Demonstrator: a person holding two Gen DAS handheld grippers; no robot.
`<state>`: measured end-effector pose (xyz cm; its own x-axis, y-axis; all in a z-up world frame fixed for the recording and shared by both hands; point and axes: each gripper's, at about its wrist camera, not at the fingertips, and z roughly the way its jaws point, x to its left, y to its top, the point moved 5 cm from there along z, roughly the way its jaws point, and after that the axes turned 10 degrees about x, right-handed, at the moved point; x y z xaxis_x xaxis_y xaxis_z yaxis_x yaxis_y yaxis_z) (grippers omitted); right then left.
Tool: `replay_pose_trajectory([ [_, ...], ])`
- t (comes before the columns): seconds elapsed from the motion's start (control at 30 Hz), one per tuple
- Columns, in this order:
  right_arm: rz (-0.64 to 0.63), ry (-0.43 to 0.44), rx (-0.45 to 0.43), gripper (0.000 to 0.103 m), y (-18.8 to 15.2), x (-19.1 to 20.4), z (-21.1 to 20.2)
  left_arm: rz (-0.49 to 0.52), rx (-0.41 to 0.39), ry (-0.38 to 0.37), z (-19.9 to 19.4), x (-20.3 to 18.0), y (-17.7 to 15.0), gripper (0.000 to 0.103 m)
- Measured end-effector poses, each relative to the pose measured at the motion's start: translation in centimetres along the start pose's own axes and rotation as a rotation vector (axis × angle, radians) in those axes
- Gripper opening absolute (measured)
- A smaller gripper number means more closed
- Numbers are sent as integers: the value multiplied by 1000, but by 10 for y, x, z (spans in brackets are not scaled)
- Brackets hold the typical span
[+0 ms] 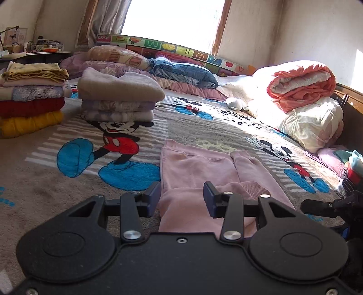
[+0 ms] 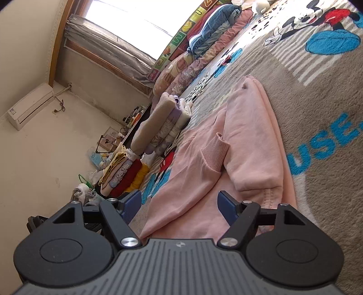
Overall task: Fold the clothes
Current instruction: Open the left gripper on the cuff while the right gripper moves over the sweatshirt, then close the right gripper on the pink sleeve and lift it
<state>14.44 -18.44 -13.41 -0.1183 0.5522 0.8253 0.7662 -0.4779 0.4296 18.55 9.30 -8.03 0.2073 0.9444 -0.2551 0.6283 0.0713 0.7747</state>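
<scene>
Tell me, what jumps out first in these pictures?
A pink sweatshirt lies flat on a cartoon-mouse blanket, right in front of the two open claws, left and right. Behind it stand two stacks of folded clothes, and a rolled coral quilt glows in sunlight at the bed's far right.

Sunlit window [image 1: 172, 20], cream walls [image 1: 317, 29], air conditioner [image 2: 30, 105]

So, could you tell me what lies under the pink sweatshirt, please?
The pink sweatshirt lies flat on the cartoon-mouse blanket, with one cuff folded on top. The print beneath it is hidden.
</scene>
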Motion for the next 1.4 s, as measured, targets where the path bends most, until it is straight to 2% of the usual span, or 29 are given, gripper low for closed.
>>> replay_pose_trajectory([
  [0.07, 43, -38, 23, 85, 3, 7, 17, -8, -13, -5, -5, 1, 1, 40],
  [0.2, 161, -126, 7, 86, 17, 8, 39, -9, -39, -10, -15, 1, 5, 40],
  [0.33, 258, -157, 20, 86, 27, 7, 58, -19, -62, -24, -26, 14, 6, 40],
  [0.5, 269, -257, 0, 86, 28, 1, 70, -39, -84, -34, -35, 23, 9, 41],
  [0.63, 257, -267, -36, 84, 28, 0, 77, -58, -99, -35, -42, 32, 10, 41],
  [0.7, 249, -271, -61, 78, 28, 0, 80, -70, -100, -32, -43, 38, 8, 41],
  [0.93, 210, -255, -144, 78, 26, 2, 87, -94, -100, -17, -46, 52, 6, 42],
  [1.13, 179, -253, -171, 49, 24, -3, 92, -95, -70, -12, -39, 56, 1, 43],
  [1.2, 159, -259, -165, 26, 23, -3, 92, -92, -59, -13, -36, 57, -1, 43],
  [1.3, 118, -240, -174, 15, 29, 6, 86, -87, -37, -13, -32, 56, -4, 43],
  [1.4, 68, -208, -182, 14, 41, 21, 77, -68, -7, -18, -28, 53, -8, 43],
])
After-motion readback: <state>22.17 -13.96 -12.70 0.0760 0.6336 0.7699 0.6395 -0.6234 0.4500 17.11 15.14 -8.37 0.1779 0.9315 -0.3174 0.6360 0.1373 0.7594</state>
